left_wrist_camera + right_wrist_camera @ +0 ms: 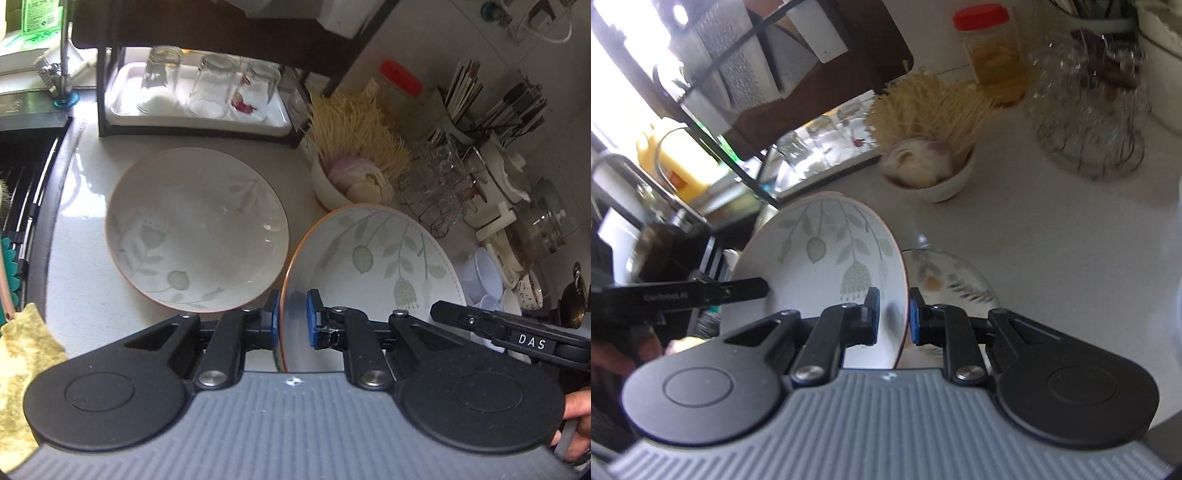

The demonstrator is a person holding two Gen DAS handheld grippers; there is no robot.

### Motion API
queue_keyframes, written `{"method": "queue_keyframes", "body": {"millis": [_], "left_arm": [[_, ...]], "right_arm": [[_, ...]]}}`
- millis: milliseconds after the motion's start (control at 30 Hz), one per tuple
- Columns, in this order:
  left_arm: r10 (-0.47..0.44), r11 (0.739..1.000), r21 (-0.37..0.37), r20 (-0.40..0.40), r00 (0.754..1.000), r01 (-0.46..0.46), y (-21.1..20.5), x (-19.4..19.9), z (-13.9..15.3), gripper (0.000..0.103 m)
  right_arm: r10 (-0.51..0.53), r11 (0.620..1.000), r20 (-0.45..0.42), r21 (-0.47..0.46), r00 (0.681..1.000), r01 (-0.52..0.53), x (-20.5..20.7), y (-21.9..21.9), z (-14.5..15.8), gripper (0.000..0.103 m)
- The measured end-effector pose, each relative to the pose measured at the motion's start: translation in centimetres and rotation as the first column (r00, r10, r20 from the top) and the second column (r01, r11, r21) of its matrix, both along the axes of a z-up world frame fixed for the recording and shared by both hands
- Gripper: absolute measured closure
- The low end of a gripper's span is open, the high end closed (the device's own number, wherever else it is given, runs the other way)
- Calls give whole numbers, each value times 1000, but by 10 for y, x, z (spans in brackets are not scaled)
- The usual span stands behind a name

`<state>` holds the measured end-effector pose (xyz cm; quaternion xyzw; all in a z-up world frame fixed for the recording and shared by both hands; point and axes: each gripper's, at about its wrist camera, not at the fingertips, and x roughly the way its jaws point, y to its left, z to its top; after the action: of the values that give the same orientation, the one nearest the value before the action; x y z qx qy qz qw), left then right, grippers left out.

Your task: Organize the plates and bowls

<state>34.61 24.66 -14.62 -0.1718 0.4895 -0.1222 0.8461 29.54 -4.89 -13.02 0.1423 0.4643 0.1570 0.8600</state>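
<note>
A white leaf-patterned bowl (373, 254) is held tilted above the counter by both grippers. My left gripper (292, 318) has its pads around the bowl's near left rim. My right gripper (894, 316) has its pads around the opposite rim of the same bowl (827, 258); one of its fingers shows in the left wrist view (480, 323). A second matching bowl (197, 229) rests on the white counter to the left. A small patterned plate (955, 280) lies on the counter behind the right gripper.
A dark rack holds a white tray with upturned glasses (207, 88). A small white bowl with garlic and a straw bundle (347, 177) stands close behind. A wire basket of glasses (436, 188), a red-lidded jar (993, 51) and the sink (22, 192) surround the counter.
</note>
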Motion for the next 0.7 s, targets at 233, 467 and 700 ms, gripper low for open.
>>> {"method": "queue_keyframes", "body": {"millis": [233,467,700], "left_arm": [[7,1000,31,-82,997,-4,-26,16,-29,86],[9,997,71,-130,991,0,-39,26,-46,86],[17,990,143,-164,986,7,-50,30,-57,86]], "right_arm": [[-3,1000,-57,-24,998,2,9,-21,-32,84],[2,999,-85,-48,996,-6,11,-24,-53,84],[14,996,-43,-89,999,-18,15,-27,-55,84]]}}
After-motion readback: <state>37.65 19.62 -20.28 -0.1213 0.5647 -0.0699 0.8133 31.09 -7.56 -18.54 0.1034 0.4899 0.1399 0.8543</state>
